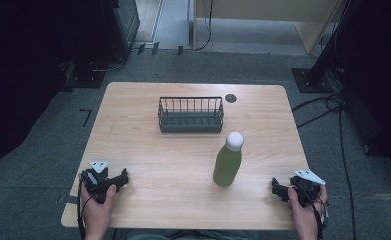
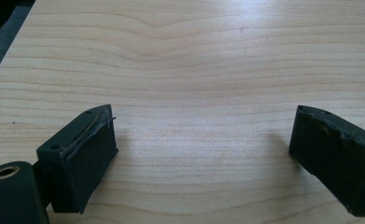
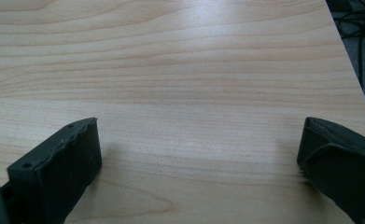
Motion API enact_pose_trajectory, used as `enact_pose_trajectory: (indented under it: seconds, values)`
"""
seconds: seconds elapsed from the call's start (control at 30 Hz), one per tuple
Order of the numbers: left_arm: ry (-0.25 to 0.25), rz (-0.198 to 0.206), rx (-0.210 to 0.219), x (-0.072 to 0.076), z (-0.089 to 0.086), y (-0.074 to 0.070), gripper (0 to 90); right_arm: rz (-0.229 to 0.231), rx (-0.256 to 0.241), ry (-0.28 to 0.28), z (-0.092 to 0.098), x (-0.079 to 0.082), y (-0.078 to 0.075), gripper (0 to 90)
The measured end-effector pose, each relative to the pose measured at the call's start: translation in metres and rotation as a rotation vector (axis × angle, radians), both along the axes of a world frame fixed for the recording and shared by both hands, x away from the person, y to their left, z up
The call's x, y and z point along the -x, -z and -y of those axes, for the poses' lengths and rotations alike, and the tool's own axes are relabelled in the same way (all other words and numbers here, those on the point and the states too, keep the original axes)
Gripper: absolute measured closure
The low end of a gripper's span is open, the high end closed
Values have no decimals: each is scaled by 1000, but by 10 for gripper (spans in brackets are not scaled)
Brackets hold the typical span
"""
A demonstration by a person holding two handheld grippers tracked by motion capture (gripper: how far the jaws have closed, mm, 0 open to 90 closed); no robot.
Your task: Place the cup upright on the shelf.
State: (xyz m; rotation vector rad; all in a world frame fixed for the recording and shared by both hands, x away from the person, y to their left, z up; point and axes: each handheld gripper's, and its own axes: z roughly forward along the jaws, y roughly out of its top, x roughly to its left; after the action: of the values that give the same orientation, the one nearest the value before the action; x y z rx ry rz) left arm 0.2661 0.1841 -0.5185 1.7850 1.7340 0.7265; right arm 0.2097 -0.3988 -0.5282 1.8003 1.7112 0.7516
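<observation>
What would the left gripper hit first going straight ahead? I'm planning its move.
Probably nothing: the left gripper, open, faces bare table, and no object stands in its line. The bottle and basket seem off to the side.

A green, smooth-bodied bottle with a rounded white cap [image 1: 228, 160] stands upright on the light wooden table [image 1: 148, 150], right of centre and nearer the person's edge. A dark wire basket with a solid lower band [image 1: 190, 114] sits empty behind it, toward the far edge at the middle, well apart from the bottle.
</observation>
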Motion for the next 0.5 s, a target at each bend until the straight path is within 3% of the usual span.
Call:
enact_pose_trajectory:
  seconds: [0.17, 0.3, 0.5]
  values:
    - [0, 0, 0, 0, 0, 0, 77, 1, -3, -1, 1, 0, 0, 0]
    - [0, 0, 0, 0, 0, 0, 77, 18, -36, 0, 4, 3, -1, 0]
    - [0, 0, 0, 0, 0, 0, 77, 24, -30, -1, 2, 7, -5, 0]
